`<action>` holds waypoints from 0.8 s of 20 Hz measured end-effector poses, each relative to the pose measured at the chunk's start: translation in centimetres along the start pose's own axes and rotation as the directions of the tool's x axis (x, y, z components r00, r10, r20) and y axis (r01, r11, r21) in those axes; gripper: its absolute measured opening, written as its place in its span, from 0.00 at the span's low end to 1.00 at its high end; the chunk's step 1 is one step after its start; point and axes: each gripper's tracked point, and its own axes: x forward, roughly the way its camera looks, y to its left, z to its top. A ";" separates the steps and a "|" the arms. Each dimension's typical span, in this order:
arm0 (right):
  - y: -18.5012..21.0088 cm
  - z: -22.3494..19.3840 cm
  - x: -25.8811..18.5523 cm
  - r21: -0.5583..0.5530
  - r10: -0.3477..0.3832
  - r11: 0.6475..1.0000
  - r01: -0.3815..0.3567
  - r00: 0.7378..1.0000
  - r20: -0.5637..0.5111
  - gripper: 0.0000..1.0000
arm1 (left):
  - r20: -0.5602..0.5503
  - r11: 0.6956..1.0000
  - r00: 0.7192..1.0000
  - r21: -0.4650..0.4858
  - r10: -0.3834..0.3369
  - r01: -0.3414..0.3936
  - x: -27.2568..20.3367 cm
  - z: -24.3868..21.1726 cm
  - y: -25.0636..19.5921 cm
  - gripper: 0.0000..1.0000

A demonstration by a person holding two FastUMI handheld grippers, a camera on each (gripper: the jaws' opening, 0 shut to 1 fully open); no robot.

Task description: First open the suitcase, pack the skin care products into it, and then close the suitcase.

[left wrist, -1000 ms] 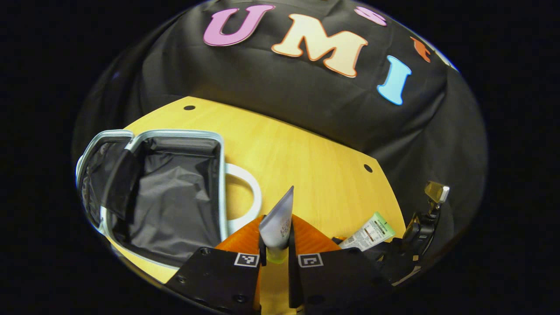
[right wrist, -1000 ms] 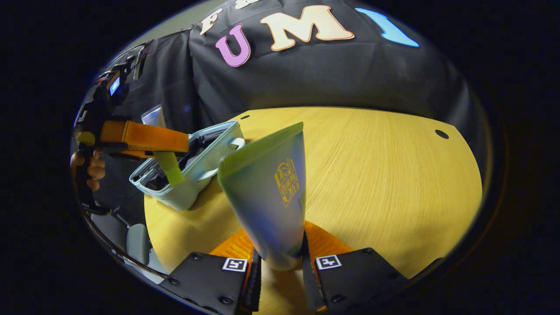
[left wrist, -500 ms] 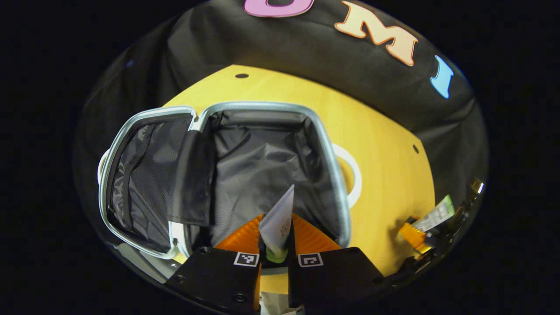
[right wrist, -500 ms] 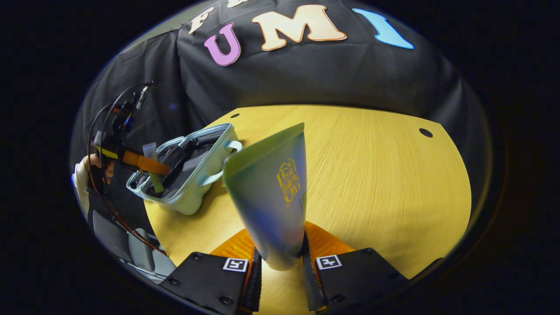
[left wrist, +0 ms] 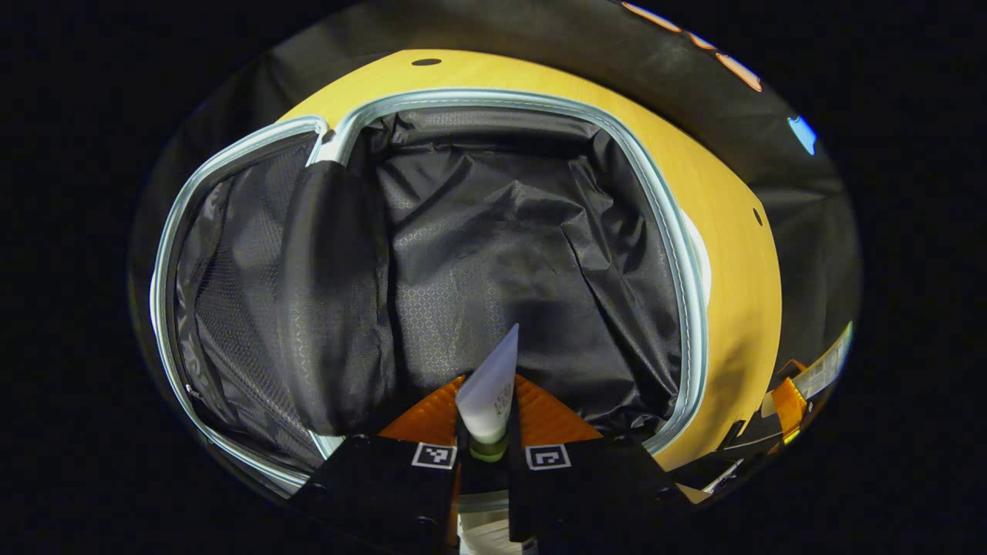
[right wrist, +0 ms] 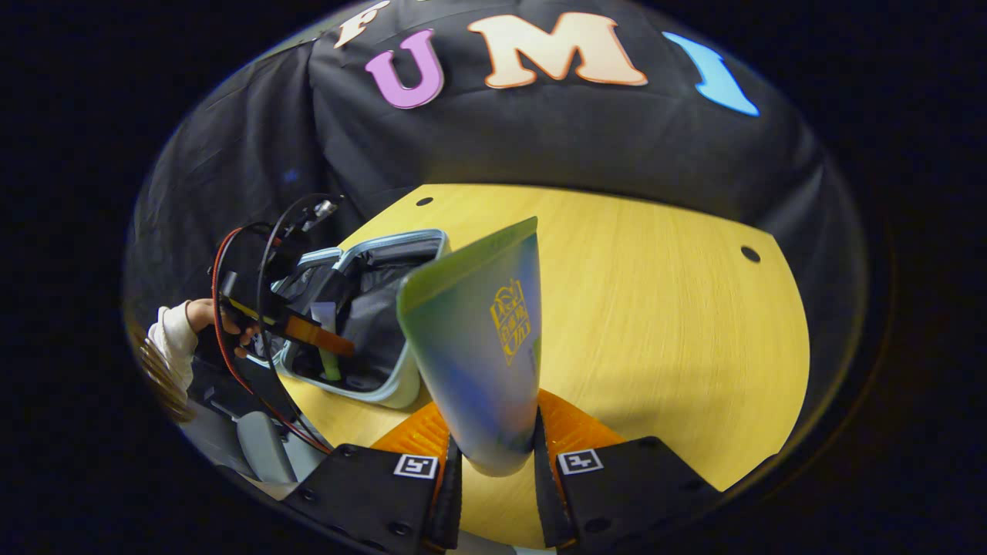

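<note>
Left claw (left wrist: 486, 451) is clenched on a small white tube (left wrist: 489, 389), held above the black-lined interior of the open suitcase (left wrist: 540, 231). The suitcase sits on the yellow worktop (left wrist: 740, 308), lid flap to its left. Right claw (right wrist: 493, 462) is clenched on a larger green tube (right wrist: 478, 339), upright above the worktop, just right of the suitcase.
</note>
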 end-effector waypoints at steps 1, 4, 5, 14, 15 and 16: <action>1.4 1.0 0.3 -0.015 0.006 1.000 -0.006 1.000 0.007 0.38 | 0.010 1.000 1.000 0.007 -0.006 0.006 -0.3 0.2 0.0 0.18; 6.3 2.8 2.0 -0.020 0.058 0.998 -0.058 0.998 0.003 0.39 | 0.048 0.999 0.998 0.011 -0.030 0.030 -2.0 0.5 -0.1 0.66; 7.7 3.1 2.6 -0.029 0.075 0.997 -0.075 0.997 -0.004 0.38 | 0.060 0.999 0.997 0.009 -0.038 0.037 -2.6 0.7 -0.1 0.84; 16.4 -0.2 10.3 -0.085 0.177 0.977 -0.195 0.967 -0.181 0.38 | 0.219 0.995 0.975 -0.094 -0.021 0.043 -11.4 1.4 6.5 0.88; 16.9 -0.8 11.0 -0.083 0.176 0.977 -0.196 0.963 -0.205 0.38 | 0.239 0.993 0.971 -0.114 -0.005 0.033 -12.3 1.7 7.8 0.88; 17.4 -1.3 11.9 -0.084 0.176 0.976 -0.199 0.958 -0.225 0.42 | 0.261 0.990 0.965 -0.139 0.020 0.017 -13.1 1.9 9.4 0.89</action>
